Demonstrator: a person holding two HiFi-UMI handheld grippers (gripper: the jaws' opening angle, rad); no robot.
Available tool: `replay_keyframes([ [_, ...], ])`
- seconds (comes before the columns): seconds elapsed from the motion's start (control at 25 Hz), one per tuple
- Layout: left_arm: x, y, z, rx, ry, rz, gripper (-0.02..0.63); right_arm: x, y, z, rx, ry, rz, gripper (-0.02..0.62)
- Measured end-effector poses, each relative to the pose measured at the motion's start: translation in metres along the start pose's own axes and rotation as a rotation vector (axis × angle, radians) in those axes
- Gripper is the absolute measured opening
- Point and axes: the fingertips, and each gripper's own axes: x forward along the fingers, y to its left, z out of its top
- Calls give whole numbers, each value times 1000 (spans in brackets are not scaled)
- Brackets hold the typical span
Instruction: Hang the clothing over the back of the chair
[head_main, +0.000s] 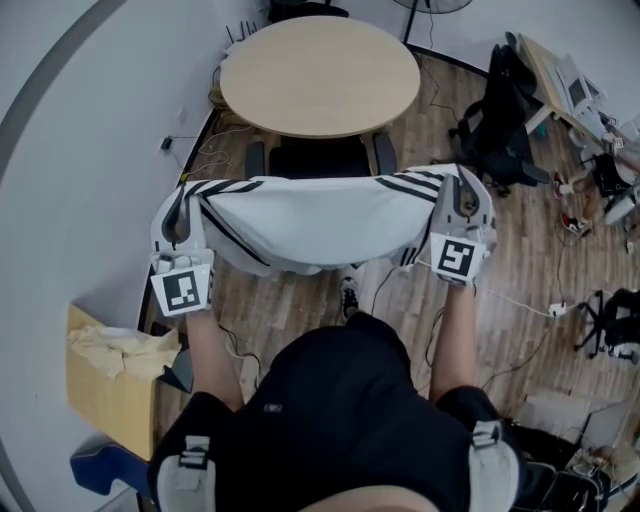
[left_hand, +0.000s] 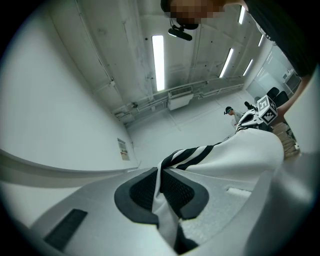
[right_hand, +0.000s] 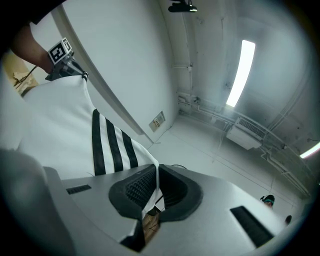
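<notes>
Over wood floor (head_main: 520, 260), near the chair (head_main: 318, 158) at the round table (head_main: 320, 75), you are holding the garment (head_main: 320, 225) stretched wide, left gripper (head_main: 182, 215) and right gripper (head_main: 462, 200) jaws each pinching a striped end, so it can drape flat across the back.

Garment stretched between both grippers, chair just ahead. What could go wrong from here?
1. The left gripper and right gripper each pinch only a thin edge of the garment, so one side could slip out.
2. The chair sits tight against the table, and the draped cloth may catch on the tabletop.
3. A cable on the floor is a possible trip hazard.
</notes>
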Motion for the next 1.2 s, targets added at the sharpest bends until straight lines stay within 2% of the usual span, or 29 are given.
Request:
replay_keyframes([
  [0.56, 30, -10, -54, -8, 143, -17, 18, 37, 31, -36, 7, 53, 93, 5],
  [0.76, 26, -20, -77, -33, 191, -24, 18, 35, 39, -49, 0, 74, 111, 8],
  [1.2, 4, -40, -98, -62, 260, -53, 19, 11, 54, -66, -8, 110, 143, 17],
])
